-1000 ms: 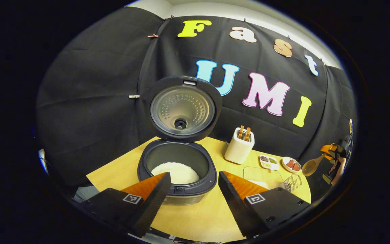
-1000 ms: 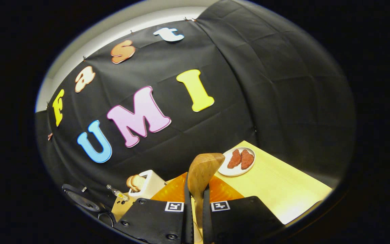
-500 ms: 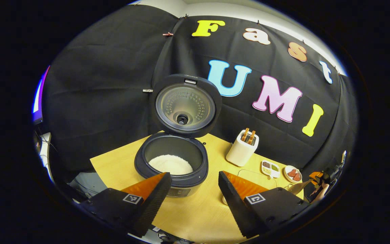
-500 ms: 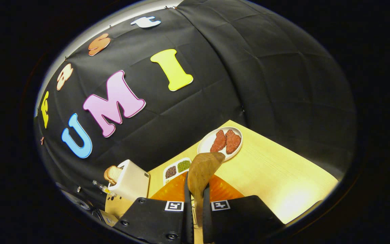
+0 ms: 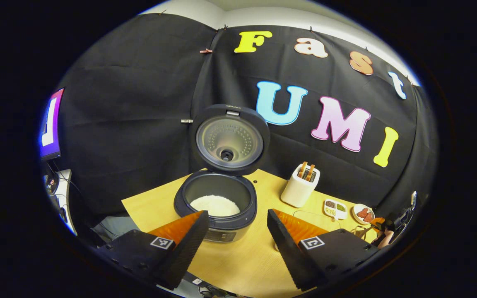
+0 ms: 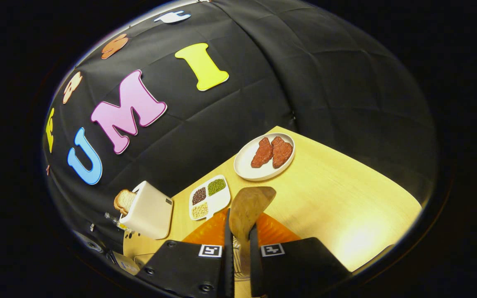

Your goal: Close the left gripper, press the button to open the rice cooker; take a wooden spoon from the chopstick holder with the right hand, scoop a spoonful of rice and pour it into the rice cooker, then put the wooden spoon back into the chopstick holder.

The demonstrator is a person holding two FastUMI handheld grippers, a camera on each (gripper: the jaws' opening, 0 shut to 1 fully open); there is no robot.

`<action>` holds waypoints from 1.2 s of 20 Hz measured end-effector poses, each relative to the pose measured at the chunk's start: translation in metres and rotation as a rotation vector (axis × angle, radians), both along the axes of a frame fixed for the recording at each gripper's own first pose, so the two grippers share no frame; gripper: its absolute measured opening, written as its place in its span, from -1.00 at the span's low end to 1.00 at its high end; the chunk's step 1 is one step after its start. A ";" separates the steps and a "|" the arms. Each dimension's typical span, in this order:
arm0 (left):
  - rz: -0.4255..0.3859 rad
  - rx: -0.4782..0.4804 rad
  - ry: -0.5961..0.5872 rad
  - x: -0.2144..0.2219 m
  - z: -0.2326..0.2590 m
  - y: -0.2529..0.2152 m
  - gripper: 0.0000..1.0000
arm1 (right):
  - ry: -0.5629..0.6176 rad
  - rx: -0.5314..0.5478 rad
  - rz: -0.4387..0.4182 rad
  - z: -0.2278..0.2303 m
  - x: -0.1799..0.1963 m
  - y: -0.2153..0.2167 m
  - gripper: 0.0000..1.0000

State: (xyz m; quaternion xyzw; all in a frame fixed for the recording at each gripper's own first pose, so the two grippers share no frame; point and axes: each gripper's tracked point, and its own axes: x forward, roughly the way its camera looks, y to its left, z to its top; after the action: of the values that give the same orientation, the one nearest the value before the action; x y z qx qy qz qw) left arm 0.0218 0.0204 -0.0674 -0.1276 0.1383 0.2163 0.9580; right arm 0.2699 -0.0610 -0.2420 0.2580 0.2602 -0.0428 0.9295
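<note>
The dark rice cooker (image 5: 222, 225) stands open on the wooden table (image 5: 246, 260), its lid (image 5: 230, 138) upright and white rice (image 5: 215, 205) in the pot. My left gripper (image 5: 236, 213) hangs open in front of the cooker, touching nothing. My right gripper (image 6: 239, 225) is shut on the handle of the wooden spoon (image 6: 249, 203). The spoon's bowl points forward over the table and looks empty. A bit of the wire chopstick holder (image 6: 238, 252) shows between the fingers under the spoon. Far right in the left gripper view, the right gripper (image 5: 381, 227) sits low by the table's edge.
A white toaster holding bread (image 5: 300, 190) (image 6: 145, 215) stands right of the cooker. Beyond it lie a divided dish of beans (image 5: 335, 208) (image 6: 208, 198) and a plate of red meat (image 5: 363, 213) (image 6: 264, 156). A lit screen (image 5: 50, 124) hangs at far left.
My left gripper has drawn back from the cooker, which now looks smaller. My right gripper has dropped and tipped toward the table with the spoon; the plate and divided dish have come into fuller view.
</note>
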 end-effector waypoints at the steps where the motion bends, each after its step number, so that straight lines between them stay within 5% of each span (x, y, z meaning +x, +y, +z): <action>1: -0.007 0.008 -0.013 0.003 0.005 0.000 0.92 | -0.005 0.006 -0.005 0.003 -0.004 0.000 -0.60; 3: -0.025 0.038 -0.045 0.012 0.020 0.004 0.92 | -0.017 0.012 -0.013 0.010 -0.011 -0.002 -0.40; 6: -0.043 0.127 -0.118 0.027 0.054 0.017 0.92 | -0.028 0.004 -0.006 0.020 -0.027 -0.002 1.00; 13: -0.059 0.379 -0.268 0.060 0.130 0.063 0.90 | -0.091 -0.170 0.026 0.062 -0.103 0.000 0.97; 16: -0.094 0.464 -0.325 0.077 0.156 0.079 0.84 | -0.080 -0.227 0.128 0.073 -0.146 0.022 0.97; 24: -0.167 0.468 -0.414 0.134 0.170 0.124 0.93 | -0.219 -0.367 0.265 0.131 -0.237 0.063 0.97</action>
State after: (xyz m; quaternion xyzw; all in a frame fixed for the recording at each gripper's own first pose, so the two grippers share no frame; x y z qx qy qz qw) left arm 0.1553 0.1448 0.1023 0.0666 -0.1032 0.1325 0.9835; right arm 0.0334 0.0024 -0.1106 0.0516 0.1773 0.0611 0.9809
